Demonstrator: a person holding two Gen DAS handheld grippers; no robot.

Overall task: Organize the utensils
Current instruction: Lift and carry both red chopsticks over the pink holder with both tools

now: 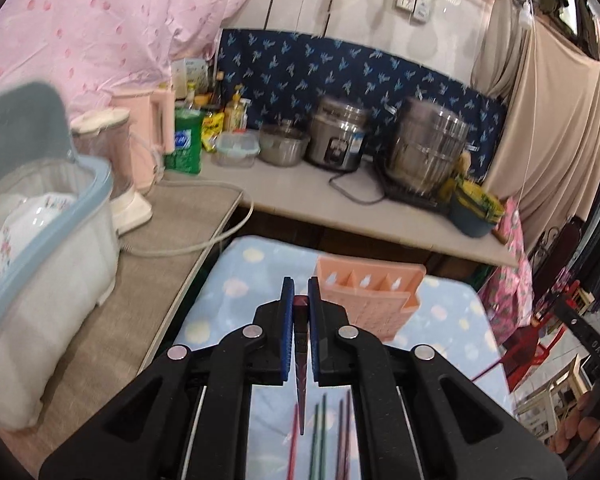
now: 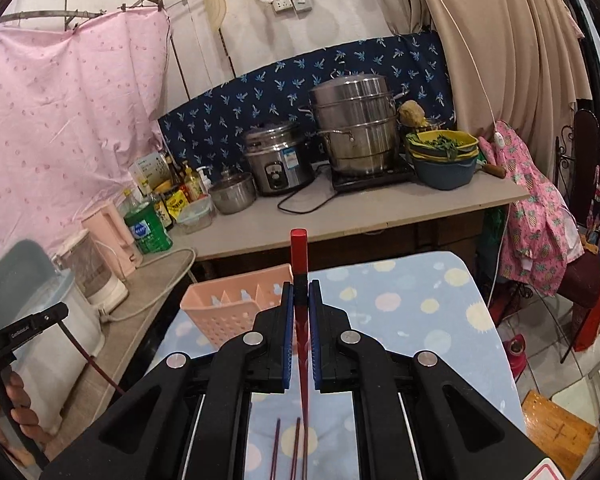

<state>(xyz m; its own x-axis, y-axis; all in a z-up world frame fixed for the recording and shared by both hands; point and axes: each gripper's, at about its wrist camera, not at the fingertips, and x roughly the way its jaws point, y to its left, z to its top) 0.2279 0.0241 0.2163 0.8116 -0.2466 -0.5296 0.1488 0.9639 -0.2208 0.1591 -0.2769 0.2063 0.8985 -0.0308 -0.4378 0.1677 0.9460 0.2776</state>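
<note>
- Left wrist view: the left gripper (image 1: 300,292) is clamping a dark red chopstick (image 1: 301,364) between its blue pads (image 1: 287,320), jaws nearly closed on it; the stick is running down through the jaws, its thin end hanging above the dotted cloth (image 1: 236,280).
- More chopsticks (image 1: 320,432), reddish and green, are lying loose on the cloth under the gripper body, roughly parallel to one another.
- The pink utensil holder (image 1: 370,300), divided into compartments with a perforated front wall, is standing on the cloth just ahead of the left gripper and slightly to its right.
- A lidded dish box (image 1: 48,216) is sitting on the side counter at left, well apart from the holder.
- Right wrist view: the right gripper (image 2: 300,292) is gripping a bright red chopstick (image 2: 299,256), its blunt end sticking up past the fingertips and its thin end pointing down toward the cloth.
- The holder (image 2: 236,304) is showing ahead and to the left of this gripper, on the cloth's far left corner.
- Two chopsticks are lying on the cloth beneath.
- A rice cooker (image 2: 278,162) and a steel steamer pot (image 2: 354,124) are standing on the back counter.
</note>
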